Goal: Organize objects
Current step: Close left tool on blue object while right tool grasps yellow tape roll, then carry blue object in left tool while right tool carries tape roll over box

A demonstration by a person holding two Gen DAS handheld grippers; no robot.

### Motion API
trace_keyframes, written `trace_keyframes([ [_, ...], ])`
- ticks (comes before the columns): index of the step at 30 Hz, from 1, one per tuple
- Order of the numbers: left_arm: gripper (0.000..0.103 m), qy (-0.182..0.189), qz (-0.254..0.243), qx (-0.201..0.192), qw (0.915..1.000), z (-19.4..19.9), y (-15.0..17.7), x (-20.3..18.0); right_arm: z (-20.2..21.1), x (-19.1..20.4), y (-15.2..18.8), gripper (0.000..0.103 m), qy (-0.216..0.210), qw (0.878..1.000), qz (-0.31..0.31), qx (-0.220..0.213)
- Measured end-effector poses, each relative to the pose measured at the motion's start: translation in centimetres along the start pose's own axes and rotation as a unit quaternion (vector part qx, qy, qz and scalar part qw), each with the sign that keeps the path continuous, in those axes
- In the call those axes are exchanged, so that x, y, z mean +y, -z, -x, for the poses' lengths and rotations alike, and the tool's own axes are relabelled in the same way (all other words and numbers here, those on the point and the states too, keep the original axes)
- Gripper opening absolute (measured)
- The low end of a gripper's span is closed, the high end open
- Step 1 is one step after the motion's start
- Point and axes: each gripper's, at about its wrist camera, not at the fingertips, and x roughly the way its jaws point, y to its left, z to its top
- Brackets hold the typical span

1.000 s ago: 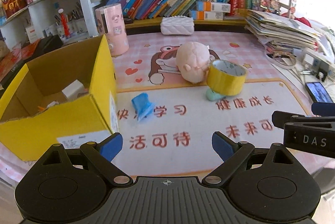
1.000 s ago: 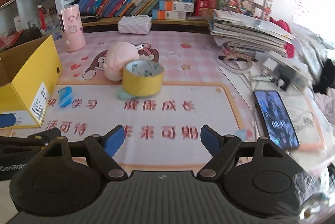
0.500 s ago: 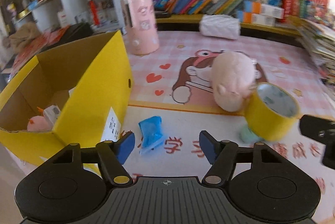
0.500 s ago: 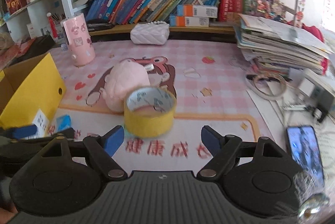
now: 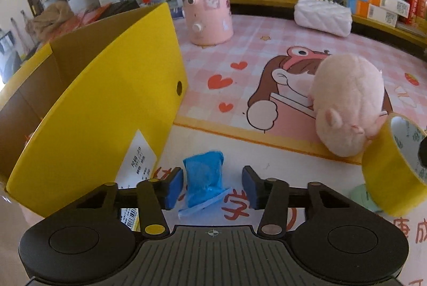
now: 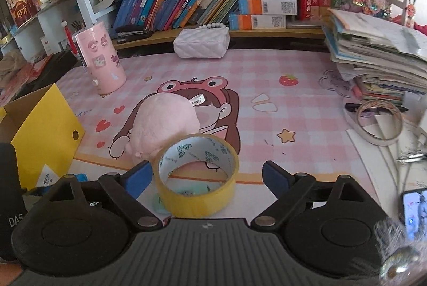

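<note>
- Blue packet (image 5: pixel 204 175): lies flat on the mat (image 5: pixel 280 157) beside the yellow box (image 5: pixel 106 109), long axis running away from the camera, flared sealed edge nearest the left gripper (image 5: pixel 212 185).
- Left gripper: jaws closing on either side of the packet, a gap on the right (pads not yet pressing); a second ago it was spread wide and well short.
- Right gripper (image 6: pixel 206 175): jaws opening around the tape roll (image 6: pixel 197 173), which stands tilted against the plush (image 6: pixel 165 123); earlier the roll lay farther ahead.

Tape roll (image 6: pixel 197 195) was glossy yellow plastic w/ a paper core, plush toy (image 5: pixel 347 104) fuzzy pink cloth, box (image 5: pixel 106 109) matt cardboard, blue packet (image 5: pixel 204 179) crinkly plastic.
</note>
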Motion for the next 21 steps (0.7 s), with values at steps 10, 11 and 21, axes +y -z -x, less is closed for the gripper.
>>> trace_keyframes([
  [10,0.03,0.055,-0.004,0.011,0.9984,2.3,0.7,1.3,-3.8,0.6,0.0,0.095,-0.003,0.999,0.015,0.041],
  [11,0.03,0.06,-0.006,0.011,0.9981,2.7,0.8,1.5,-4.2,0.7,0.0,0.095,0.0,0.999,0.017,0.044],
  [21,0.03,0.11,-0.019,-0.026,0.9934,7.8,2.0,4.8,-3.1,1.2,0.3,0.084,0.016,0.999,0.013,0.03],
])
